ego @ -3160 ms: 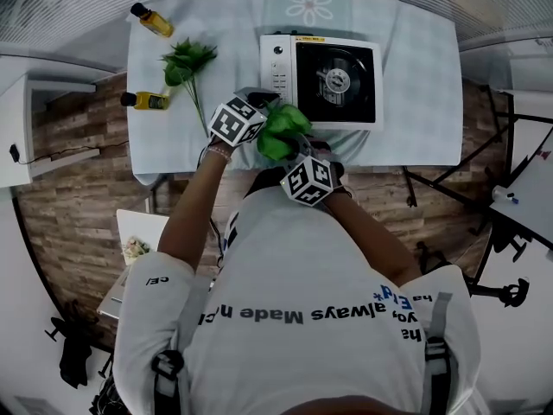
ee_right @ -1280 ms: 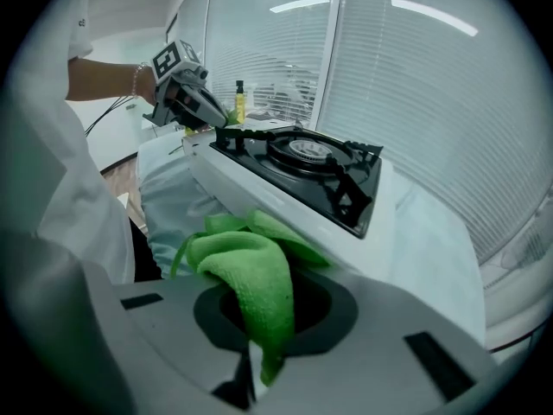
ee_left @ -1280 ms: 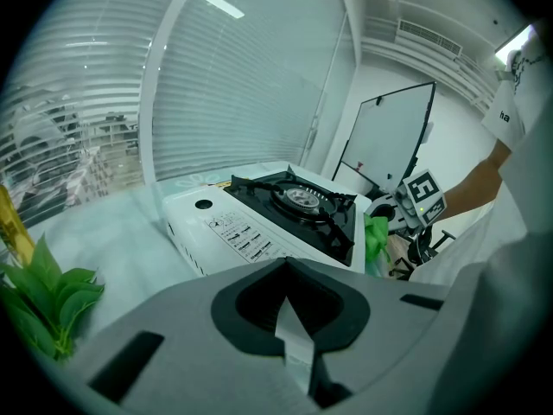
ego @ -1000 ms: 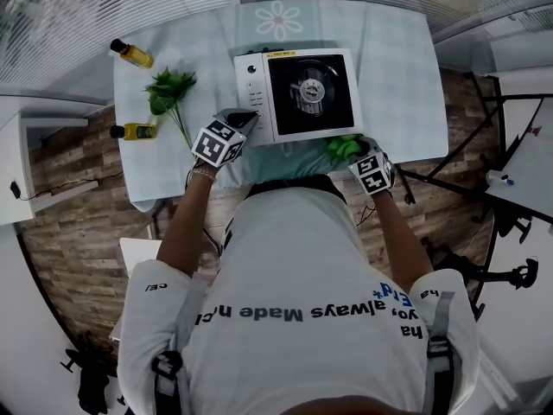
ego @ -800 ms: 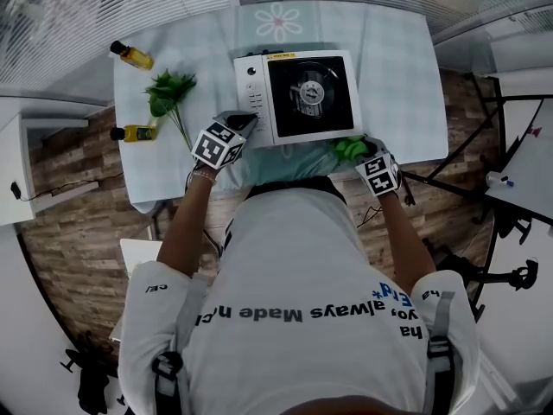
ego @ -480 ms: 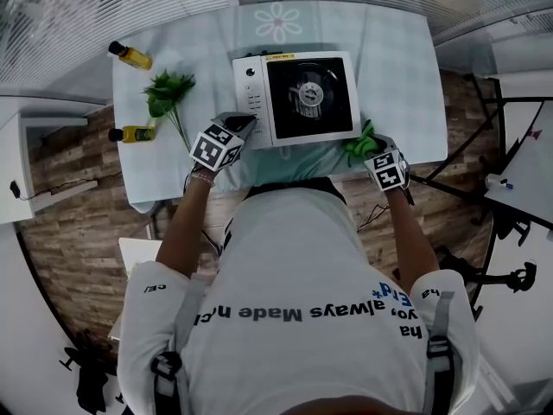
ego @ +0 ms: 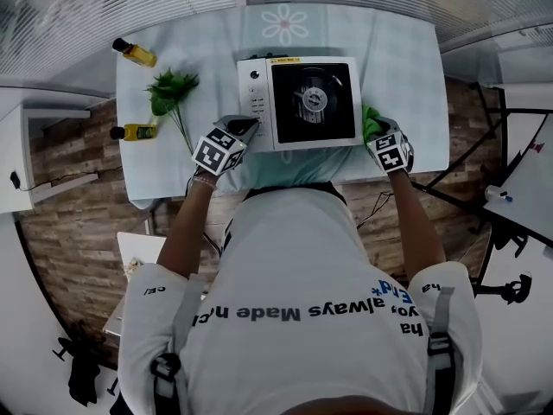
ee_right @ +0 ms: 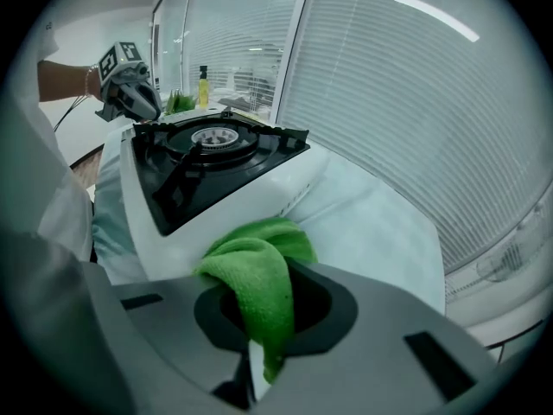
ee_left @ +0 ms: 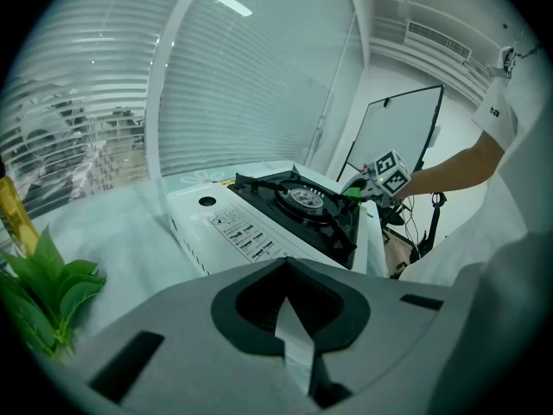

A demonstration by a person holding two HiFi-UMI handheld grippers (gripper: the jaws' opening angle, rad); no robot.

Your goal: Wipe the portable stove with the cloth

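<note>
While the right gripper has its jaws pinched together on a fold of the green cloth, the rest of that cloth bunches up out of the jaws and rests against the white right side wall of the portable stove. The cloth looks soft, light and floppy, a fluffy microfibre sort, so I'd judge it needs a grip deep in the bunch, as here, with a loose pad left free to drag over the metal. A hold on a thin edge would probably let it slip out under rubbing. The stove itself looks rigid and fairly light, with a black top, a pan support and a burner, and it might slide on the tablecloth if pushed hard sideways. Across from it, the left gripper has its jaws closed together on nothing and sits just by the stove's front left corner, near the control panel; whether it touches the casing I cannot tell. Further out on the table lie a leafy green sprig and two small yellow bottles, well apart from the stove.
</note>
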